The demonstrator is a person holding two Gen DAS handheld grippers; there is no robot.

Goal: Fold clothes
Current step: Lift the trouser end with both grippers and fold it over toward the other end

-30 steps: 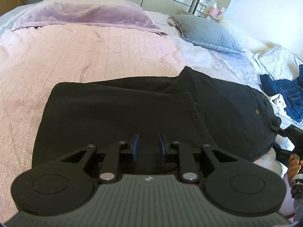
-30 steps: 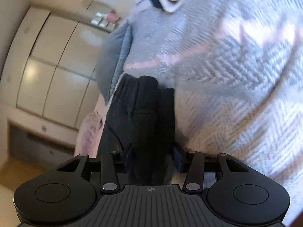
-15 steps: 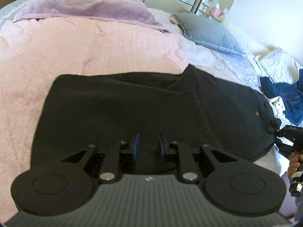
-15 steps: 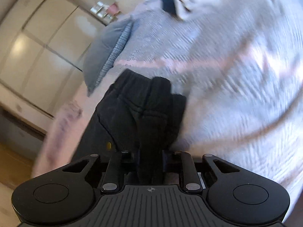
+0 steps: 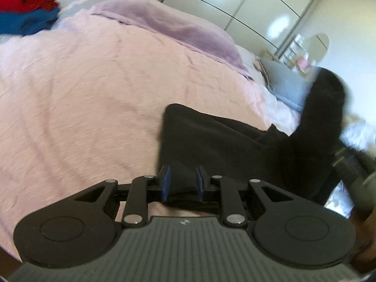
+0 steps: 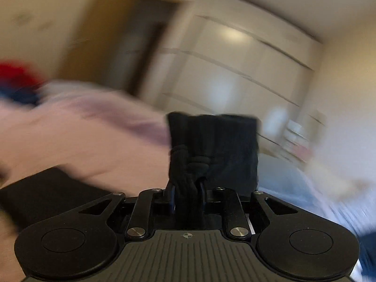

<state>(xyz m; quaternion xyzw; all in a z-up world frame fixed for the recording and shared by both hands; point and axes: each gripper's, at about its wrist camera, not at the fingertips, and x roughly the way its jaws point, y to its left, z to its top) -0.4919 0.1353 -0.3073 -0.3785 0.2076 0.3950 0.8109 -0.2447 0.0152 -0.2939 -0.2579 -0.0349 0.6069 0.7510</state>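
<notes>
- Black trousers [image 5: 225, 145] lie partly on the pink bedspread [image 5: 82, 98]; one end is raised off the bed at the right of the left wrist view and blurred there.
- Left gripper [image 5: 181, 184]: blue pads [image 5: 166, 183] stand apart, with dark cloth between them at the near hem. Whether they actually pinch the fabric cannot be told; the gap looks wide.
- Right gripper [image 6: 188, 197]: clenched on a bunched fold of the trousers [image 6: 211, 150], which stands up ahead of the jaws as a thick, gathered wad.
- Handling, judged: heavy cotton or denim-like cloth, soft and limp, not fragile, not slippery. It sags under its own weight and will drape wherever unsupported. A thick seam or waistband gives the surest hold; a single layer may slip out.
- Best grip points, judged: the two corners of one end, so the panel hangs flat when carried over.
- Hard to make out: right wrist view is heavily motion-blurred; bed, wardrobe [image 6: 235, 70] and a red and blue pile [image 6: 16, 84] are smears.
- Hidden: the trousers' near edge is under the left gripper body; the far right end is cut off and blurred. Which end is the waistband cannot be told.
- Red and blue clothes [image 5: 28, 11] sit at the far corner, well apart from the trousers.
</notes>
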